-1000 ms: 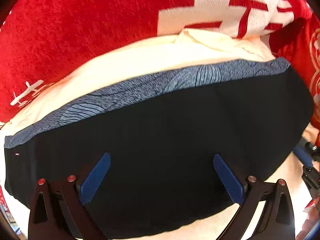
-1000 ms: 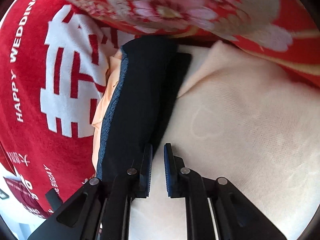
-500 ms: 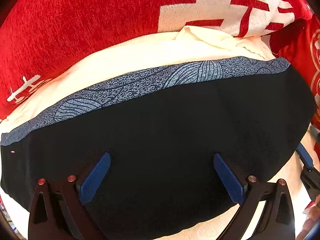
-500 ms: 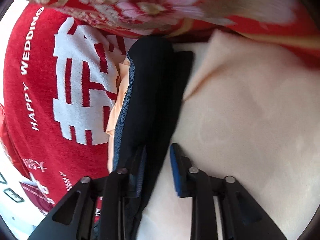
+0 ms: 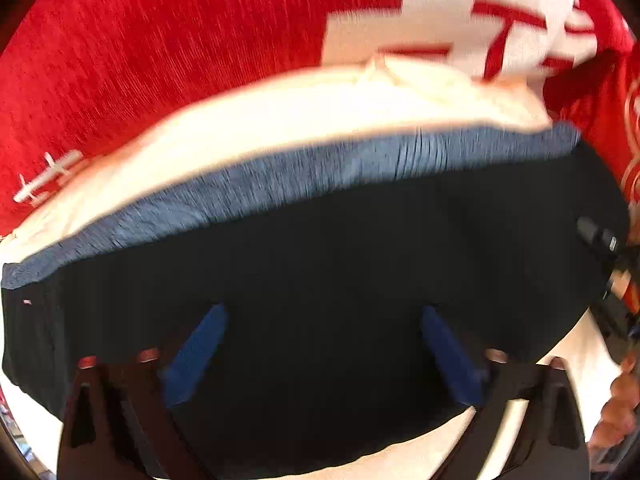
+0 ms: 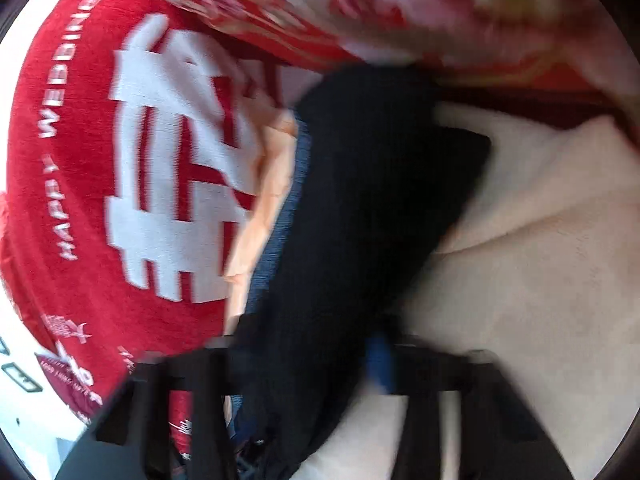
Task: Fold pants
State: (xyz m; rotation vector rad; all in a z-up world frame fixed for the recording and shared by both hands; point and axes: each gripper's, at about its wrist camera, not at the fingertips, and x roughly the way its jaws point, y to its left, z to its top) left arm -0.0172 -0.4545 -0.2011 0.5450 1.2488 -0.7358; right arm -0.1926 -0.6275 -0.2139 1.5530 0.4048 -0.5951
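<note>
Item: black pants [image 5: 320, 272], folded into a long band on the cream blanket [image 5: 280, 128], grey-blue waistband along the far edge, long axis running side to side across my left view. My left gripper [image 5: 324, 352] hangs just above their middle, jaws wide and just narrowing, gripping nothing. My right gripper [image 6: 320, 364] has just pinched closed on the band's right-hand end [image 6: 360, 200], so I judge the next fold runs along that axis toward the left.

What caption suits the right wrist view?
Right claw shut on dark pants lying on a cream blanket.
</note>
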